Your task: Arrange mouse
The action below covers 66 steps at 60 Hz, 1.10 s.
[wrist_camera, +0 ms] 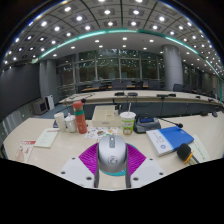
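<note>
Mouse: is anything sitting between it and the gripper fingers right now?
Nothing visible does. The mouse already lies between the gripper fingers, resting on the table. The cup and blue book stand beyond it, clear of the fingers.

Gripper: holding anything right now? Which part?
The mouse sits between the gripper's pink pads, which flank its left and right sides. Whether both pads actually press on it cannot be told from this view.
</note>
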Each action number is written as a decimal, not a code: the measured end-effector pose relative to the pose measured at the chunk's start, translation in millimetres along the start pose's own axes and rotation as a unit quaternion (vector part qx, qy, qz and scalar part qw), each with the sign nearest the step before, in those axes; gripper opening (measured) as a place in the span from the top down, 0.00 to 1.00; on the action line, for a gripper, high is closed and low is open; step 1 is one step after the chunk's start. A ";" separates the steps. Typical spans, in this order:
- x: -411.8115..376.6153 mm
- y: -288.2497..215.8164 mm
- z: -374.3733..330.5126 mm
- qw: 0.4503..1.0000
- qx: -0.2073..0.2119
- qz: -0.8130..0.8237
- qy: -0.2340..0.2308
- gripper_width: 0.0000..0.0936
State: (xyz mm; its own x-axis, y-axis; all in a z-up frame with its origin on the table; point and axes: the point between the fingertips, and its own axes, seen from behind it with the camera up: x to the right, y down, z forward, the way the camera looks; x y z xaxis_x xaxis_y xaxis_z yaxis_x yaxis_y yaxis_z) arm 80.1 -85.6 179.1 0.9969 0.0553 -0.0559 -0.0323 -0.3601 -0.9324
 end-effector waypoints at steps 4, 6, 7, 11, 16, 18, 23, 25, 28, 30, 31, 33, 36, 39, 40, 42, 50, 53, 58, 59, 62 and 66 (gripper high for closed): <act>2.8 -25.5 32.6 1.000 0.010 0.006 0.007 0.62; 5.7 -29.7 51.6 1.000 0.009 0.009 0.015 0.62; 5.5 -29.7 62.8 1.000 0.004 0.011 0.017 0.62; 9.9 -19.2 97.4 0.999 -0.015 0.017 0.027 0.62; 18.5 17.6 140.7 0.998 -0.051 0.021 0.042 0.62; 20.5 28.4 154.2 0.996 -0.067 0.028 0.048 0.62; 28.1 64.8 182.2 0.993 -0.100 0.031 0.060 0.62; 30.7 77.5 191.0 0.991 -0.109 0.032 0.064 0.62; 33.0 89.2 195.0 0.990 -0.119 0.037 0.068 0.59; 34.2 96.7 197.7 0.989 -0.126 0.040 0.070 0.57; 34.5 100.3 198.8 0.988 -0.129 0.042 0.071 0.55; 34.1 106.1 202.2 0.987 -0.135 0.044 0.070 0.52; 33.5 115.0 202.8 0.986 -0.143 0.047 0.068 0.49; 35.5 118.7 199.0 0.985 -0.150 0.045 0.073 0.44; 35.9 118.5 196.8 0.985 -0.150 0.043 0.075 0.40; 35.7 115.2 191.6 0.985 -0.148 0.036 0.076 0.28; 28.2 84.7 147.0 0.988 -0.131 0.006 0.081 0.09; 20.7 72.1 119.9 0.989 -0.126 0.004 0.079 0.08; 4.9 54.3 64.9 0.990 -0.120 0.005 0.074 0.08; 1.4 51.0 53.1 0.990 -0.117 0.005 0.072 0.08; -8.9 43.2 16.1 0.991 -0.112 0.004 0.067 0.08; -20.6 37.0 -35.0 0.992 -0.106 -0.001 0.066 0.08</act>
State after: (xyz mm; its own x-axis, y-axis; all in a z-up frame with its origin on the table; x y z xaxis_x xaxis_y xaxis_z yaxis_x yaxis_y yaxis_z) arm 60.9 -132.7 158.3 0.9981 -0.0612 0.0067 -0.0280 -0.5495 -0.8350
